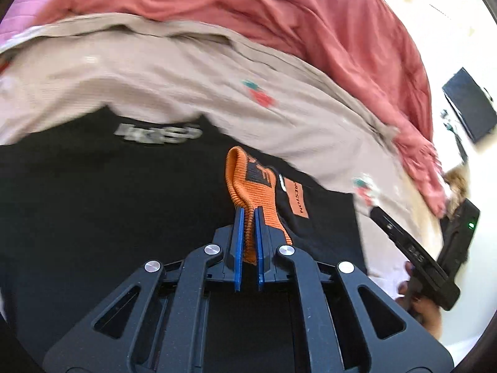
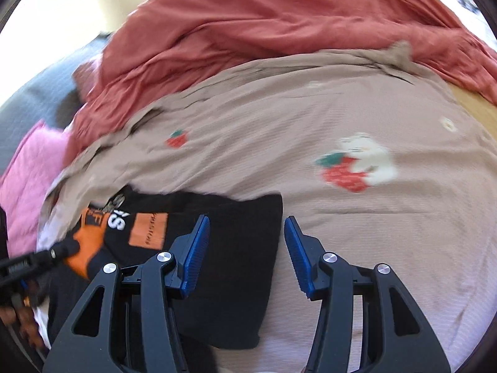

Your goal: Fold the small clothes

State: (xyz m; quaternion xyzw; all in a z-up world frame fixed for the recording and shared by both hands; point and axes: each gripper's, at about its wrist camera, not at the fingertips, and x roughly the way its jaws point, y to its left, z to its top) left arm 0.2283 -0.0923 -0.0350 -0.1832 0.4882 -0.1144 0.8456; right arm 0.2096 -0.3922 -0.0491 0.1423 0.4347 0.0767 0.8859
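Pinching the orange ribbed cuff [image 1: 248, 192] of the black garment [image 1: 93, 205], the left gripper [image 1: 247, 217] has its blue pads pressed together on the knit, cuff lifted off the rest of the piece. Left wrist view: black garment lies flat on the beige strawberry shirt [image 1: 174, 71], red cloth [image 1: 279, 9] piled behind. Soft, light, limp fabric; the ribbed hem is the thickest, grippiest edge, so that's a sound hold

Right wrist view: right gripper [image 2: 247, 248] hovers with jaws spread, nothing between them, over the near right edge of the black garment [image 2: 236, 267]. Frame is blurred, so contact is hard to call, probably none. I'd take the opposite corner or hem there; mid-panel will just bunch and slip
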